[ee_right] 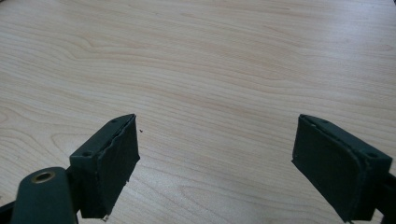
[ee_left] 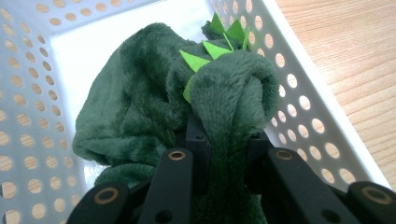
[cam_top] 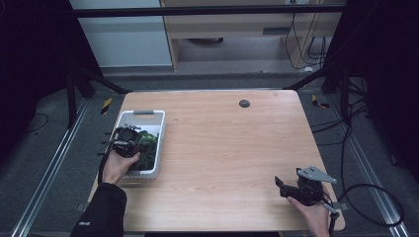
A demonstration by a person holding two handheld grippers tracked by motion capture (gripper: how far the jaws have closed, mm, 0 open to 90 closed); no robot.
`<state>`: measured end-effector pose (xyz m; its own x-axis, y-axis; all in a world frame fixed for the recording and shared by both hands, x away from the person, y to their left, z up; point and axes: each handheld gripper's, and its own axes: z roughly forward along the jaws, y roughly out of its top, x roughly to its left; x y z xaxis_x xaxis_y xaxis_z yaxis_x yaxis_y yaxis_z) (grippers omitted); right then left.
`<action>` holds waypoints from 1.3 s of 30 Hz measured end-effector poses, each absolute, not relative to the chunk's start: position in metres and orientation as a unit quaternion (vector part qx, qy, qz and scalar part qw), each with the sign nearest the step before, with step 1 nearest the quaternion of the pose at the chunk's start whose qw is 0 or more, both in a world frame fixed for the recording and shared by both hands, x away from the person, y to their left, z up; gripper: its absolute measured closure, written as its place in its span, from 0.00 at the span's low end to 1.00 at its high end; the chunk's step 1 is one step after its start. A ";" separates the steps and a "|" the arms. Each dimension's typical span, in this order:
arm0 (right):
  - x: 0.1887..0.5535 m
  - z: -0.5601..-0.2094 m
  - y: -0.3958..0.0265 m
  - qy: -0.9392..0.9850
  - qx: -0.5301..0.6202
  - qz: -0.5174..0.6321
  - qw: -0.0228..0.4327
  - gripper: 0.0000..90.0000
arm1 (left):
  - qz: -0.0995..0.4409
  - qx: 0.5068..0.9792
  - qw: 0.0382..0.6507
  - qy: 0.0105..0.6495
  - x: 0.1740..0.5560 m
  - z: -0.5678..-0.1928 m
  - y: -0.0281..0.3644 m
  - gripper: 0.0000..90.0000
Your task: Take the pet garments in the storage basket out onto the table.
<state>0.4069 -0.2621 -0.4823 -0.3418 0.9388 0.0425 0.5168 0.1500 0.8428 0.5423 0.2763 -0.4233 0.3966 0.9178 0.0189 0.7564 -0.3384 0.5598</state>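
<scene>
A white perforated basket point(cam_top: 159, 129) sits near the left edge of the wooden tabletop point(cam_top: 222, 148), and inside it lies a dark green plush toy point(cam_top: 146, 140) with a row of bright green felt spikes point(ee_left: 205, 51) along one ridge. The left gripper point(cam_top: 132, 143), held in the person's left hand point(cam_top: 117, 165), reaches down into the basket; in the left gripper view its black jaws are closed tight on a thick fold of the plush toy point(ee_left: 229, 107), the fabric bulging up between and above them. The rest of the toy is slumped against the basket's floor and its holed side wall point(ee_left: 299, 93). Well apart from all this, near the right front corner of the tabletop, the right gripper point(cam_top: 282, 186) rests low in the person's right hand point(cam_top: 314, 215), with a grey three-cornered plate point(cam_top: 316, 174) on top and a cable point(cam_top: 375, 207) trailing off to the right. In the right gripper view its two jaws stand wide apart with nothing between them, bare wood grain point(ee_right: 210, 84) below. A small dark round mark point(cam_top: 244, 103) lies on the far part of the tabletop
</scene>
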 end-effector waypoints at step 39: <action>0.407 -0.483 -0.262 0.714 0.508 0.402 0.267 0.16 | 0.214 0.794 0.307 0.479 0.498 -0.335 0.297 0.88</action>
<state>0.4074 -0.2619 -0.4829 -0.3418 0.9393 0.0279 0.5107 0.1608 0.8446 0.4982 0.2968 -0.3349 0.4508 0.8915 0.0453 0.6292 -0.3533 0.6923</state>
